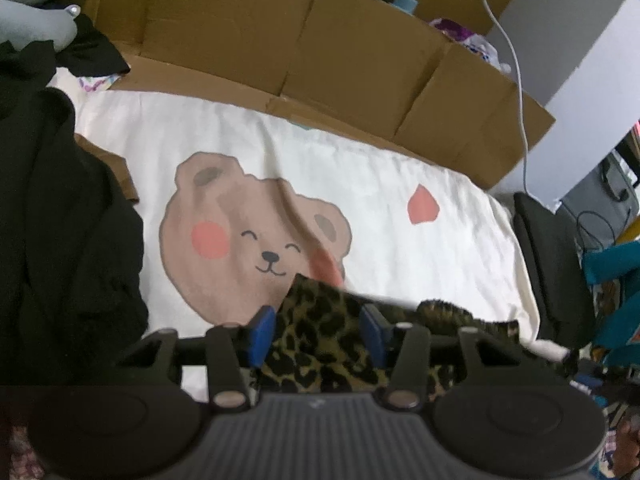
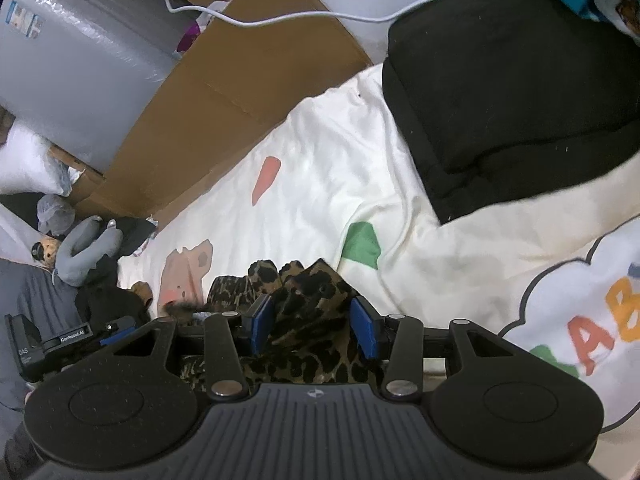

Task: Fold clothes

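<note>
A cream bedsheet (image 1: 360, 168) covers the bed, printed with a smiling brown bear face (image 1: 248, 236), a pink heart and, nearer the foot, a cloud with coloured letters (image 2: 592, 328). Flattened cardboard (image 1: 320, 52) stands along the far edge of the sheet, with a white cable (image 1: 516, 72) trailing over it. Left of the bear face lies a heap of dark clothing (image 1: 68, 220); right of it, at the sheet's edge, sits a folded black garment (image 2: 504, 92). Beyond the dark heap, from the right wrist view, a grey soft toy (image 2: 84, 248) lies against the cardboard, with a bubble-wrapped grey box (image 2: 80, 72) behind it.

The piece being worked on is a leopard-print garment (image 1: 320, 344), bunched just below the bear face, at the near edge of the sheet. The left hand-held gripper (image 1: 316, 336) has its blue pads (image 1: 260, 332) partly apart with the leopard cloth filling the gap between them; the cloth looks lifted off the sheet there. The right hand-held gripper (image 2: 312, 328) stands the same way, its blue pads (image 2: 364, 328) on either side of a raised fold of the same garment. Whether either pair actually pinches the cloth I cannot tell from here.
</note>
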